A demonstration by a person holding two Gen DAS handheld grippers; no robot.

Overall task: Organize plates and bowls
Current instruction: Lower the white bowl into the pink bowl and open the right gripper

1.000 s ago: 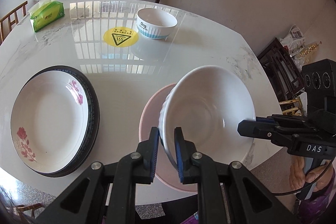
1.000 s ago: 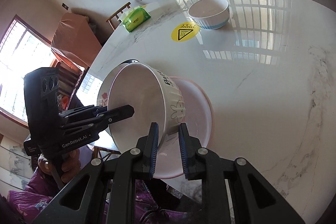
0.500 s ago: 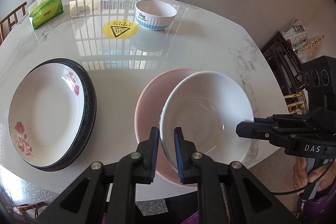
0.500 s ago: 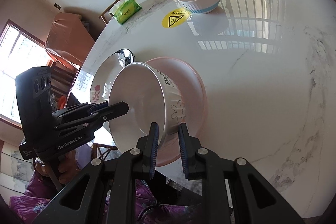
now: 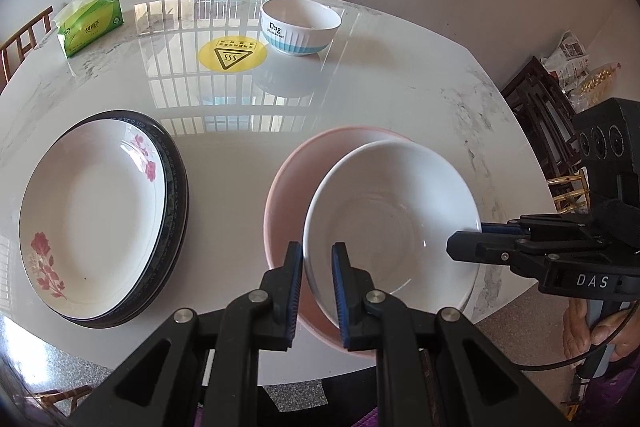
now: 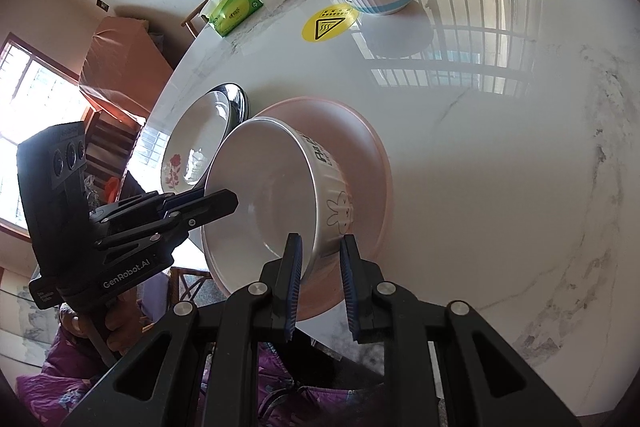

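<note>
Both your grippers, left (image 5: 316, 269) and right (image 6: 320, 261), have their jaws clamped on opposite rims of the white bowl (image 5: 394, 215), lower centre of frame, over the pink plate (image 5: 288, 187) on the counter (image 5: 400, 87).

1. Between the stacked flower plates (image 5: 92, 215) and the pink plate (image 5: 286, 195) I see a bare strip of surface (image 5: 224, 163), wide enough for a claw.
2. The middle of the surface, up to the yellow warning sticker (image 5: 232, 54), lies open.
3. Far side: the striped bowl (image 5: 299, 25) and the green tissue pack (image 5: 89, 23) block the way there.
4. In my right view, the surface to the right of the pink plate is bare marble.
</note>
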